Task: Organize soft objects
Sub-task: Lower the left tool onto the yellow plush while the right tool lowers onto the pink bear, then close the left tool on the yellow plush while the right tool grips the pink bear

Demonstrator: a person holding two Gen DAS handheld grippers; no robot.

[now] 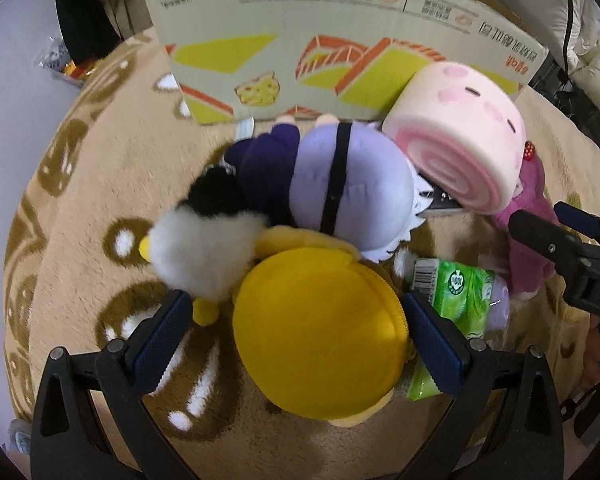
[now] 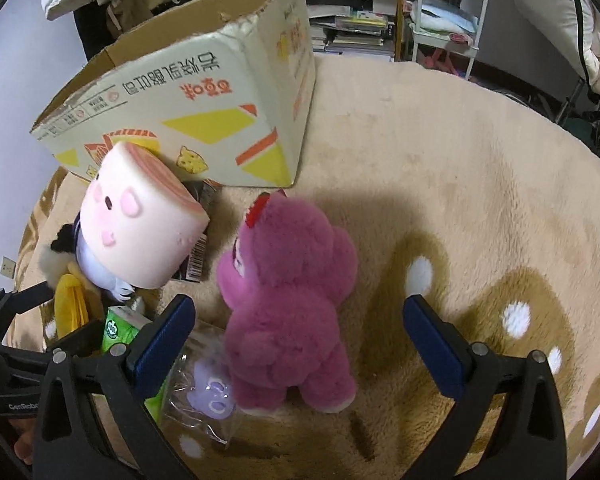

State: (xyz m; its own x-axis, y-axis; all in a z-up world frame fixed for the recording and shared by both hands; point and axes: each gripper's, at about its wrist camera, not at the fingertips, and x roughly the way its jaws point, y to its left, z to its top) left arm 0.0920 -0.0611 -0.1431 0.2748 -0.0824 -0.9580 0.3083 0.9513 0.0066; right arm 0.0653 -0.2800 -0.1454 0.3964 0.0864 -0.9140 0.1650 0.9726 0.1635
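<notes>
The left gripper (image 1: 296,336) has its 2 blue-padded fingers spread wide on either side of a round yellow plush (image 1: 320,336); the right pad sits at the plush's edge, while the left pad stands clear of it, so the jaws are open and not clamped. The yellow plush lies on a tan fleece blanket (image 1: 100,184) patterned with brown and white shapes. Just beyond it sits a heap of soft toys: a white and black fluffy plush (image 1: 204,240) touching the yellow one, a lavender plush doll (image 1: 352,184) with a dark purple sleeve and a black strap across it, and a pink swirl-roll cushion (image 1: 460,136) leaning against a printed cardboard box (image 1: 284,48) that stands at the far side of the heap. A green tissue pack (image 1: 460,296) lies beside the yellow plush, under the left gripper's right finger. The right gripper (image 2: 298,336) is also open, its fingers well apart, with a magenta plush bear (image 2: 292,296) between them, nearer the left finger; no pad presses into it. The bear lies on the blanket near the box's corner. A small purple toy in a clear bag (image 2: 214,396) lies just beside the bear's legs.
</notes>
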